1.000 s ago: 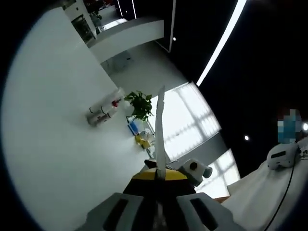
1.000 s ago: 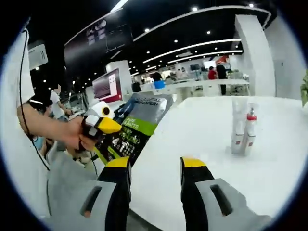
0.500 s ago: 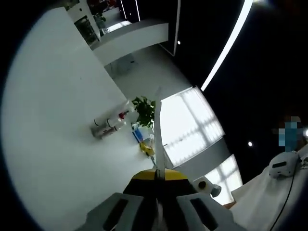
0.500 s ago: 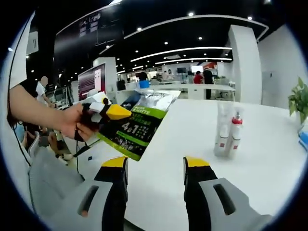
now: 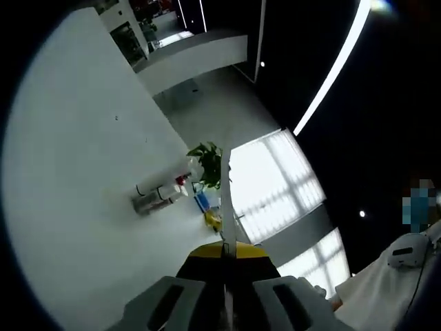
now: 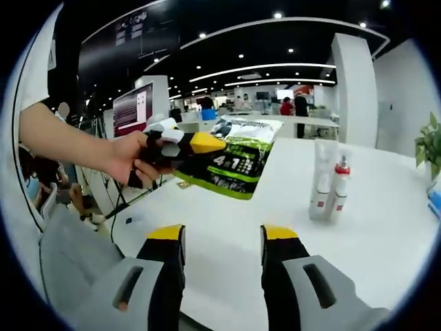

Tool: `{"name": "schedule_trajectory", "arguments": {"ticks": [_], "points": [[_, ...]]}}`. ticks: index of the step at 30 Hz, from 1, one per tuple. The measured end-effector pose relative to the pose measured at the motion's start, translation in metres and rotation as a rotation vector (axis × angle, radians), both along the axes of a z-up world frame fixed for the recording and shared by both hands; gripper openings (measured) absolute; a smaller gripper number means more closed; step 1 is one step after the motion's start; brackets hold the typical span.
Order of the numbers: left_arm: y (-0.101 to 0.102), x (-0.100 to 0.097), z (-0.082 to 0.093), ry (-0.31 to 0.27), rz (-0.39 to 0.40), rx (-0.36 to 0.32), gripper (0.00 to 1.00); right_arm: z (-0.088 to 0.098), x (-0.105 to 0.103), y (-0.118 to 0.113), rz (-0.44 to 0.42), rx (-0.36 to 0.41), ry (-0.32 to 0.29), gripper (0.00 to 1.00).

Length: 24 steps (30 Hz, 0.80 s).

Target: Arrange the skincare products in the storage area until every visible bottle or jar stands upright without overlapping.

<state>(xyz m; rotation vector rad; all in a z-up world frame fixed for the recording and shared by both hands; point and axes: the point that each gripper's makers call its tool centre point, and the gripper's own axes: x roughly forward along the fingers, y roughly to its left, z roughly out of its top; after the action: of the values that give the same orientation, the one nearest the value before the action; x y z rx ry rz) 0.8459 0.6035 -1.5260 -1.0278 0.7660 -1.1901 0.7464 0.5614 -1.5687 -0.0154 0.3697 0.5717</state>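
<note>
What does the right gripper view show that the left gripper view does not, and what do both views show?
Right gripper view: the printed green face of the pouch clamped in the left gripper, the hand holding that gripper, and the open right gripper. Left gripper view: the pouch edge-on, and bright windows. Both: the white table and the upright bottles.

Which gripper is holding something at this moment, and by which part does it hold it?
The left gripper is shut on the green pouch, pinching it at one edge. The right gripper is open and holds nothing.
</note>
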Motion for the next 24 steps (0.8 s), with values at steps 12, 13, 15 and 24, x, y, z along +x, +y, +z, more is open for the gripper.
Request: {"name": "schedule_trajectory", "arguments": {"ticks": [12,13,15,24], "points": [[-0.013,0.044,-0.006,0.054,0.047,0.006,0.01,-0.002,-0.001,0.000,0.005,-0.019,0.001,0.39],[-0.015,0.047,-0.008,0.058,0.049,0.011,0.01,-0.003,-0.001,0.000,0.007,-0.020,0.002,0.39],[-0.018,0.050,-0.011,0.068,0.047,0.018,0.01,-0.003,-0.001,0.002,0.015,-0.018,0.005,0.39],[-0.033,0.066,-0.031,0.101,0.031,0.074,0.01,-0.003,-0.001,0.001,0.016,-0.032,-0.003,0.39]]}}
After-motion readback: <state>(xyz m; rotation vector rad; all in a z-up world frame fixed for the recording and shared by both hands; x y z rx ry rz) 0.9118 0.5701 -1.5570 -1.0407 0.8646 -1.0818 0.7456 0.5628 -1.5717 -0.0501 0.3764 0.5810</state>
